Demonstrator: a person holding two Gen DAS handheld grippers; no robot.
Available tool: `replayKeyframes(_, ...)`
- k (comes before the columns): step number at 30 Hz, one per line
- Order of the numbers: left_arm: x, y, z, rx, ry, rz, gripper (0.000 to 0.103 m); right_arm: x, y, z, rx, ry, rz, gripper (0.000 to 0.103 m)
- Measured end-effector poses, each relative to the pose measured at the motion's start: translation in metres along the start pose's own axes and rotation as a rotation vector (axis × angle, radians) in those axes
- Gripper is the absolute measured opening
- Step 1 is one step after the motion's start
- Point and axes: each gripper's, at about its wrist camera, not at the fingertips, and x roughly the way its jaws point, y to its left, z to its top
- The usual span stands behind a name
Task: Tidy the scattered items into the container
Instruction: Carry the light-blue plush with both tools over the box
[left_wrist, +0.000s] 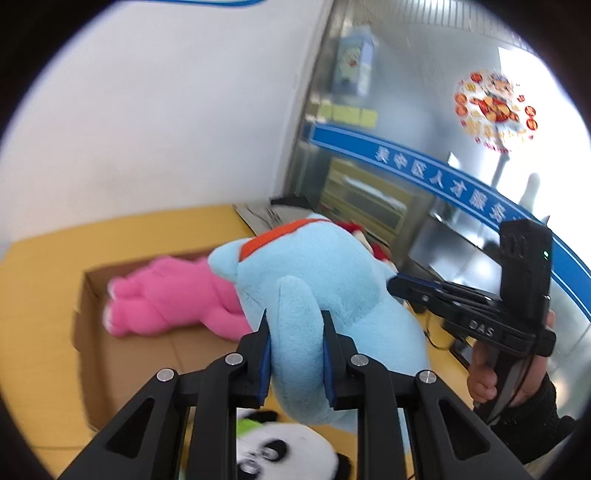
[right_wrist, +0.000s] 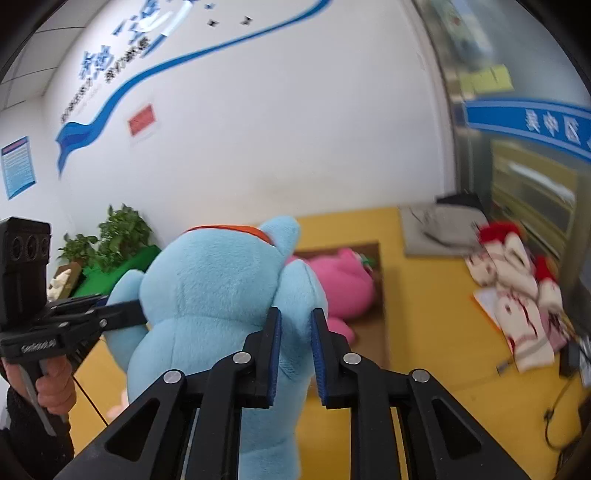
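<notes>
A: Item one, the blue plush (left_wrist: 317, 266). How does it look from your end?

B: Pale blue pile, rounded body, an orange band across its upper part, stubby limbs. It hangs in the air between your two tools, clear of the yellow table (left_wrist: 33, 288).

A: And your left gripper (left_wrist: 295, 354)?

B: Clamped on one blue limb; the blue-padded fingers (left_wrist: 264, 363) press it from both sides and the limb bulges up just past the tips. The body rises ahead of that gripper and slightly to its right.

A: Your right gripper (right_wrist: 295, 354)?

B: Also closed on the blue plush, pinching a narrower fold between its pads. The body sits ahead and to its left. In the left wrist view that same tool reaches in from the right, tips touching the plush's side, your hand (left_wrist: 487, 376) on its handle.

A: Item two, the box (left_wrist: 122, 354).

B: Open cardboard, ahead of and below your left gripper, to its left. A pink plush (left_wrist: 170, 299) lies on its floor, partly hidden behind the blue one.

A: Item three?

B: A panda plush (left_wrist: 284, 454), black and white, directly under your left gripper, outside the box.

A: Anything further out?

B: A red and white plush (right_wrist: 517, 291), blurred, on the table well to the right of your right gripper.
</notes>
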Motion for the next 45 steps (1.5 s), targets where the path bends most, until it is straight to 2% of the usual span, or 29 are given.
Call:
replayKeyframes(1,-0.009,0.008,0.010,0.001,-0.021,0.006,0.021,0.002,0.011,0.010,-0.020,-0.019,0.028,0.003)
replayKeyframes(3,-0.020,0.020,0.023,0.004,-0.047,-0.004,0.021,0.008,0.032,0.024,-0.053,-0.036,0.075,0.002)
replayKeyframes(6,-0.019,0.037,0.030,0.046,-0.049,0.089,0.020,0.031,0.066,0.034,-0.124,-0.023,0.091,0.002)
replayKeyframes(8,-0.006,0.061,0.022,0.001,-0.007,0.137,0.015,0.053,0.076,0.033,-0.128,0.004,0.099,0.002)
replayKeyframes(9,0.002,0.075,0.014,-0.018,0.016,0.157,0.002,0.066,0.076,0.030,-0.118,0.024,0.093,0.002)
replayKeyframes(12,0.027,0.124,-0.012,-0.117,0.114,0.183,0.001,0.104,0.062,0.011,-0.031,0.114,0.094,0.003)
replayKeyframes(14,0.039,0.146,-0.027,-0.139,0.169,0.225,0.001,0.122,0.056,-0.001,-0.006,0.162,0.087,0.003)
replayKeyframes(15,0.042,0.154,-0.033,-0.152,0.183,0.226,0.001,0.127,0.054,-0.008,-0.001,0.178,0.084,0.006)
replayKeyframes(16,0.043,0.161,-0.036,-0.166,0.187,0.224,0.001,0.132,0.049,-0.014,0.001,0.195,0.086,0.009)
replayKeyframes(17,0.043,0.165,-0.039,-0.173,0.187,0.223,0.001,0.137,0.048,-0.018,0.001,0.211,0.090,0.021)
replayKeyframes(18,0.043,0.169,-0.040,-0.176,0.183,0.221,0.001,0.143,0.047,-0.022,-0.002,0.228,0.093,0.040)
replayKeyframes(19,0.042,0.172,-0.042,-0.181,0.180,0.216,0.001,0.147,0.048,-0.025,-0.006,0.242,0.095,0.051)
replayKeyframes(20,0.042,0.176,-0.043,-0.192,0.177,0.212,0.001,0.150,0.049,-0.027,-0.008,0.253,0.094,0.069)
replayKeyframes(21,0.041,0.179,-0.045,-0.203,0.175,0.216,0.001,0.153,0.051,-0.029,-0.010,0.262,0.093,0.080)
replayKeyframes(27,0.040,0.205,-0.050,-0.245,0.166,0.263,0.003,0.179,0.067,-0.038,-0.083,0.312,0.094,0.098)
replayKeyframes(30,0.032,0.224,-0.049,-0.289,0.128,0.255,0.019,0.195,0.087,-0.047,-0.145,0.349,0.132,0.100)
replayKeyframes(32,0.025,0.237,-0.045,-0.297,0.096,0.260,0.044,0.207,0.101,-0.052,-0.137,0.373,0.185,0.100)
replayKeyframes(33,0.023,0.243,-0.042,-0.299,0.086,0.266,0.051,0.214,0.107,-0.055,-0.121,0.388,0.218,0.100)
replayKeyframes(34,0.024,0.250,-0.040,-0.302,0.088,0.285,0.068,0.221,0.111,-0.058,-0.101,0.401,0.248,0.100)
replayKeyframes(35,0.025,0.257,-0.039,-0.305,0.104,0.307,0.079,0.228,0.115,-0.061,-0.078,0.411,0.271,0.100)
replayKeyframes(37,0.034,0.269,-0.041,-0.297,0.166,0.331,0.078,0.241,0.121,-0.064,-0.038,0.433,0.296,0.100)
replayKeyframes(38,0.038,0.274,-0.046,-0.298,0.197,0.317,0.078,0.246,0.122,-0.064,-0.017,0.439,0.311,0.100)
replayKeyframes(41,0.047,0.280,-0.065,-0.347,0.253,0.204,0.078,0.257,0.120,-0.053,0.033,0.424,0.359,0.103)
replayKeyframes(43,0.050,0.274,-0.072,-0.326,0.248,0.138,0.078,0.269,0.124,-0.048,-0.008,0.437,0.357,0.103)
replayKeyframes(45,0.053,0.267,-0.073,-0.300,0.246,0.148,0.075,0.282,0.132,-0.049,-0.075,0.483,0.333,0.103)
